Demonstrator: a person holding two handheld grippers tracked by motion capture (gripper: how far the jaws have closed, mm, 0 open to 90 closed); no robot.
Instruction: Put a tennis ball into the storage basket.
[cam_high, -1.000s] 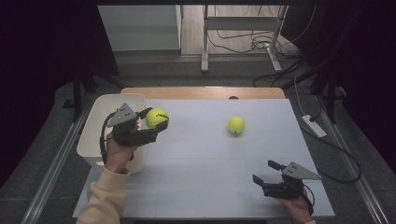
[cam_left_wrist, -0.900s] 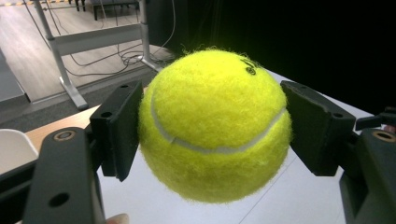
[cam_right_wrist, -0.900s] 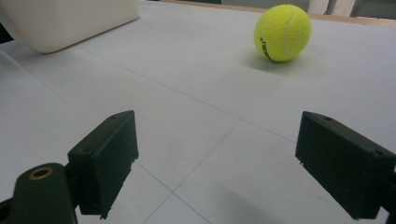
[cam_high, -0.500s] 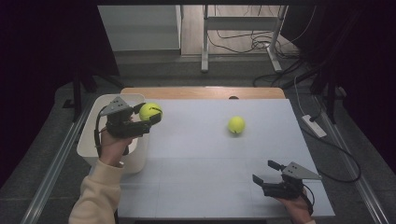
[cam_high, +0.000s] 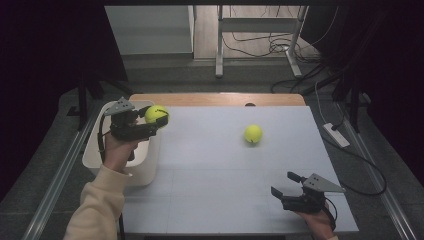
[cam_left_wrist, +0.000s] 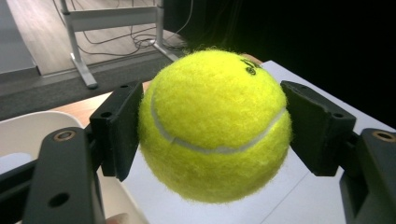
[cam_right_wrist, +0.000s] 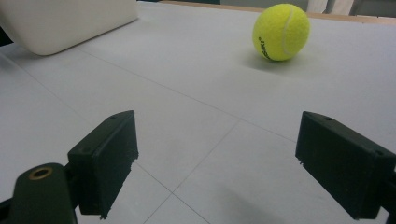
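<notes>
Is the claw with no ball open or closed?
Open. The right gripper has its two black jaws standing far apart with bare table between them, gripping nothing.

Table: white top with faint seams and a wooden strip along its far edge.
Floor beyond the table: pale boards, with a tangle of cables lying on them.
Metal frame legs: upright, behind the table.
Power strip: white, on the grey floor just beside the table's right edge.
Surroundings: dark on both sides.
</notes>
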